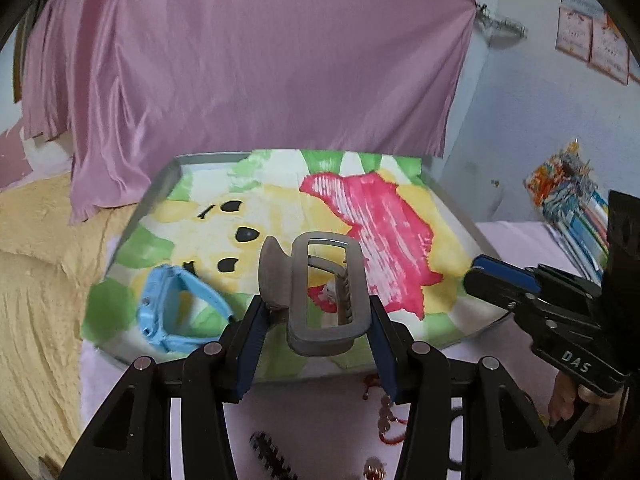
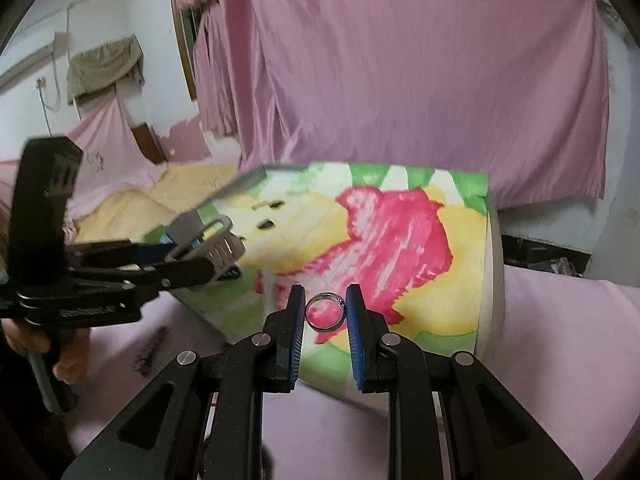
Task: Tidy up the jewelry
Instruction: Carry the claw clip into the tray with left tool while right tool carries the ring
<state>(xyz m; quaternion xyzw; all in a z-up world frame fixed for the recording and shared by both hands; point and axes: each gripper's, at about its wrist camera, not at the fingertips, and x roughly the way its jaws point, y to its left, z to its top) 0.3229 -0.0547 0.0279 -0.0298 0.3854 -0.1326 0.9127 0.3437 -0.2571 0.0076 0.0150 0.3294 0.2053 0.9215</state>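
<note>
My left gripper (image 1: 318,312) is shut on a grey hair claw clip (image 1: 320,292), held above the near edge of a tray (image 1: 160,184) lined with a bear-print cloth. A light blue watch (image 1: 176,312) lies on the tray's near left corner. My right gripper (image 2: 325,312) is shut on a small silver ring (image 2: 325,312), pinched between its blue pads over the tray's (image 2: 494,264) near edge. In the right wrist view the left gripper (image 2: 200,256) with the grey clip (image 2: 212,242) shows at left. In the left wrist view the right gripper (image 1: 476,270) shows at right.
On the pink cloth below the tray lie a dark comb-like clip (image 1: 272,456), a red and copper chain (image 1: 386,412) and a small gold piece (image 1: 374,472). A pink curtain (image 1: 260,60) hangs behind. A yellow blanket (image 1: 36,280) lies left; stacked packets (image 1: 572,196) stand right.
</note>
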